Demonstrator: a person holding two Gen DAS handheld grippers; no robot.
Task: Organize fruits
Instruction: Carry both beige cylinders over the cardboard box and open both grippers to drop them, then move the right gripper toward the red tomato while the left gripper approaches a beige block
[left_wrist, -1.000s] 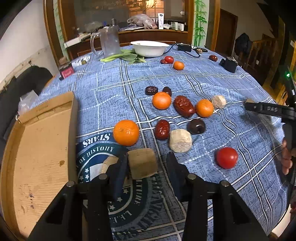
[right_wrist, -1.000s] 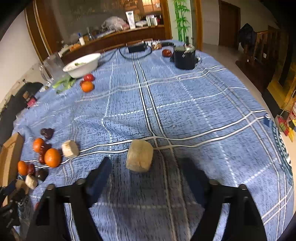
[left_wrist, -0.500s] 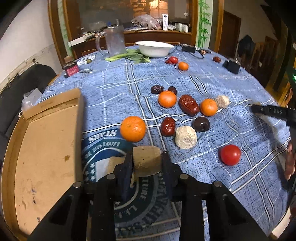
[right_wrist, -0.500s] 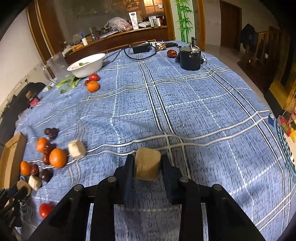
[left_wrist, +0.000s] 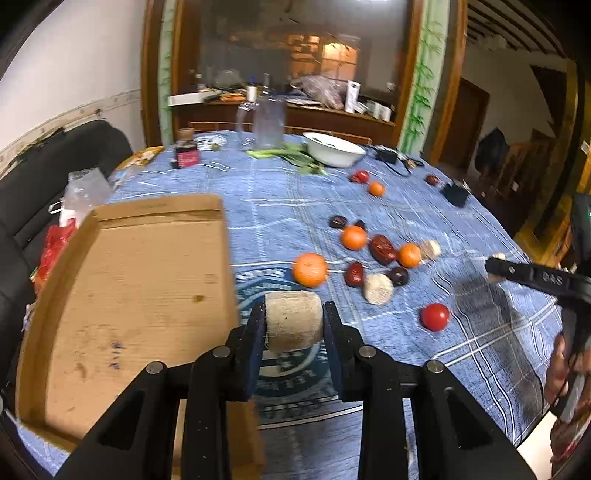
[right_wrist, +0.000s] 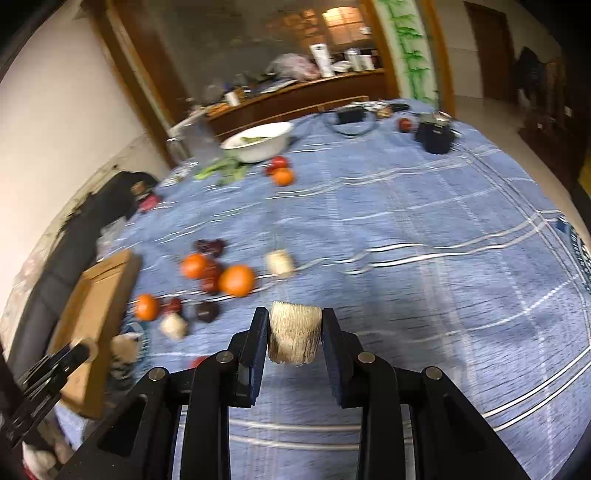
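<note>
Blue worktop (right_wrist: 424, 229) looking blurry. Left gripper (left_wrist: 293, 325) squeezing tan chunk (left_wrist: 293, 319), hiding cloth badge. Right gripper (right_wrist: 294, 332) squeezing pale chunk (right_wrist: 294, 332). Box (left_wrist: 122, 295) cut off.

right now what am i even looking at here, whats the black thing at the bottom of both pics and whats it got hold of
No robot here: a person carries a pair of hand-held tongs in each hand, and a wide-angle camera on each looks out along its two black fingers. That is the black shape at the bottom.

One picture is from the left tongs, the other from the right tongs. Each pair is shut on a pale tan chunk: the left chunk, the right chunk.

Below is a table with a blue checked cloth. On it lie oranges, dark red dates, a red tomato, more tan chunks and a white bowl. A shallow cardboard box sits at the left.
</note>
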